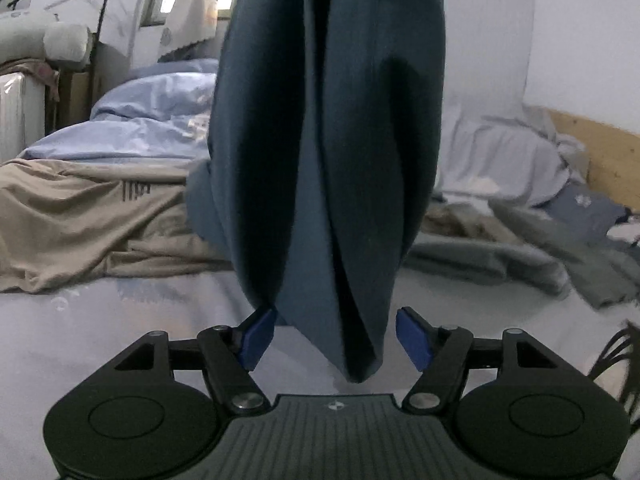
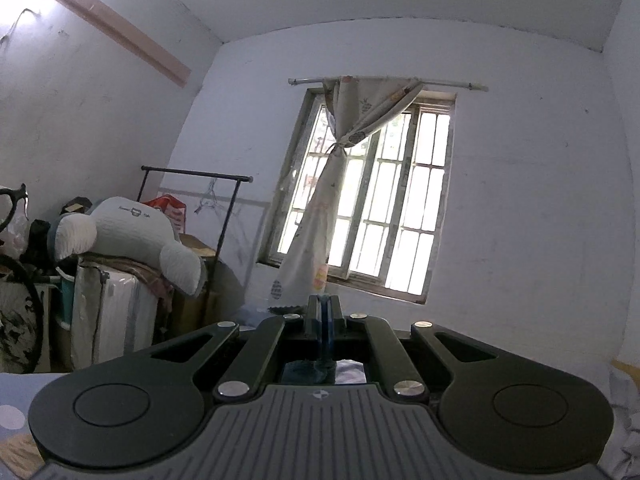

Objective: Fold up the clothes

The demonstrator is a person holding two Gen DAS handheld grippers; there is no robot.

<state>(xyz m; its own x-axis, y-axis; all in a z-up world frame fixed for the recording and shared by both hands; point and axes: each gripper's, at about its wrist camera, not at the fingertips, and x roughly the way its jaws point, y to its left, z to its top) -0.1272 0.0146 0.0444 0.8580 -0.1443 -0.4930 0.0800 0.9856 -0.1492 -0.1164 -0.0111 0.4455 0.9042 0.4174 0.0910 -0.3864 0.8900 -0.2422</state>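
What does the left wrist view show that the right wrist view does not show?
Only the left wrist view shows the dark blue garment hanging in folds, its lower tip between the open pads of the left gripper, and the bed with a beige garment and grey clothes.

Only the right wrist view shows the right gripper, shut on a bit of blue cloth, the whole window and a clothes rack.

Both share the white walls and the patterned curtain.
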